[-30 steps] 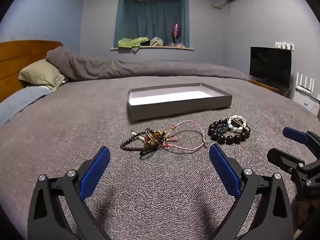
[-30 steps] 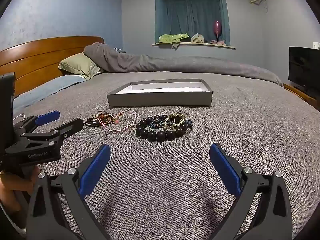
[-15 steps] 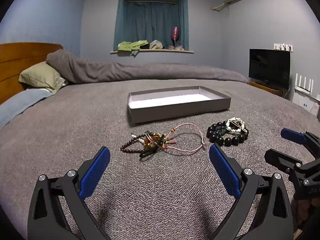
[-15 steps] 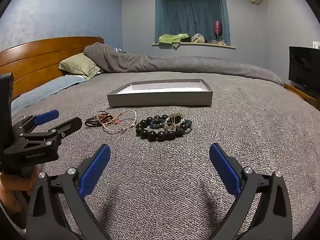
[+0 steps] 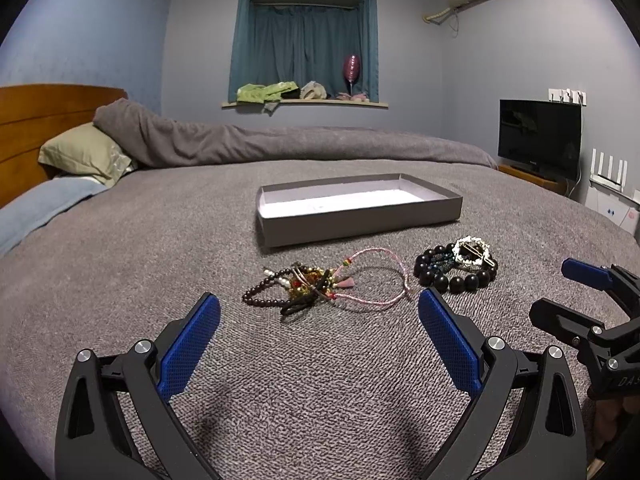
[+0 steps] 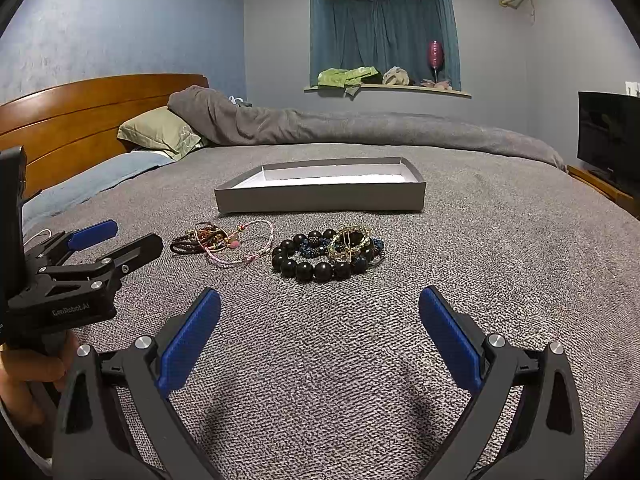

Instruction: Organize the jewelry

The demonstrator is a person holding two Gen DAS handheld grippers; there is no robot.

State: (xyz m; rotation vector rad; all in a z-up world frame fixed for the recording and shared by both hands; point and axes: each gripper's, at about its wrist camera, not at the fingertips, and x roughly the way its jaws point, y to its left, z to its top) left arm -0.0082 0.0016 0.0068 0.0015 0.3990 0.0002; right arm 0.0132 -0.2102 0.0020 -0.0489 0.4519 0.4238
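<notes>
A shallow grey box (image 5: 360, 220) (image 6: 320, 200) with a white floor lies open on the grey bedspread. In front of it sit two heaps of jewelry. One is a tangle of small beaded bracelets and a pink cord bracelet (image 5: 328, 284) (image 6: 224, 242). The other is a black bead bracelet with a round gold hair clip on it (image 5: 456, 266) (image 6: 328, 254). My left gripper (image 5: 320, 320) is open, just short of the tangle. My right gripper (image 6: 320, 316) is open, short of the black beads. Each gripper shows at the edge of the other's view.
A rolled grey duvet (image 5: 280, 144) and pillows (image 5: 80, 152) lie at the head of the bed, by a wooden headboard (image 6: 80, 112). A television (image 5: 540, 136) stands off the right side. A hand (image 6: 28, 372) holds the left gripper's handle.
The left wrist view has tilted up slightly, so the box and jewelry sit a little lower in frame. The right gripper's view is almost unchanged. Both stay open.
</notes>
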